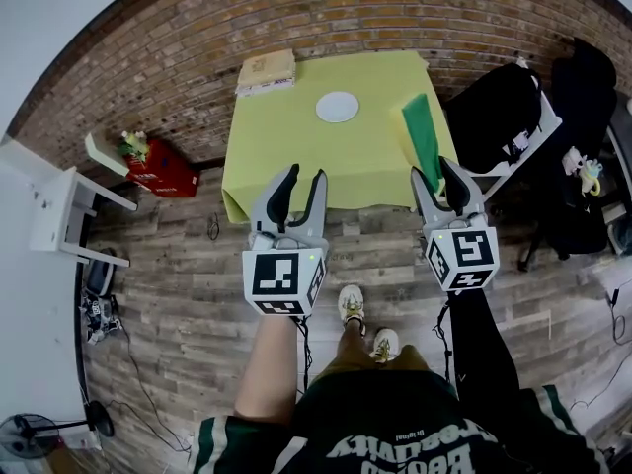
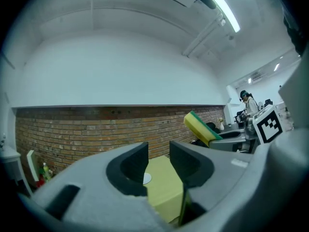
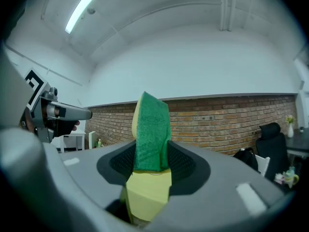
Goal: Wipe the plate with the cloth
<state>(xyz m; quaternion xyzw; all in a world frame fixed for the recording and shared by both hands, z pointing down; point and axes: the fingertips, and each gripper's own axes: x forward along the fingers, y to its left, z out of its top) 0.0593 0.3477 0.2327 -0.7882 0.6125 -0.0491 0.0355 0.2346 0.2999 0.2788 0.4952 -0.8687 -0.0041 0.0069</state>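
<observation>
Right now, R side first: your right gripper [image 3: 152, 156] is clamped on the cloth [image 3: 152, 129], a yellow sponge pad w/ green face. Both pads press its flanks, and the green end sticks out past the jaw tips. Left gripper [image 2: 158, 158]: jaws apart, nothing between them. Both grippers are held level, side by side, at the near edge of the table [image 1: 286, 136].

Table has a yellow-green cover. The plate [image 1: 338, 107], small, round and white, sits on its far half, well apart from both grippers and from the cloth. A tan book or box [image 1: 267, 70] lies at the far-left corner.

Room: wood-plank floor [image 1: 178, 265], brick wall [image 1: 395, 8] behind the table w/ white wall above. Red box [image 1: 163, 171] and white shelf [image 1: 69, 215] to the left, black chair [image 1: 494, 117] on the right.
</observation>
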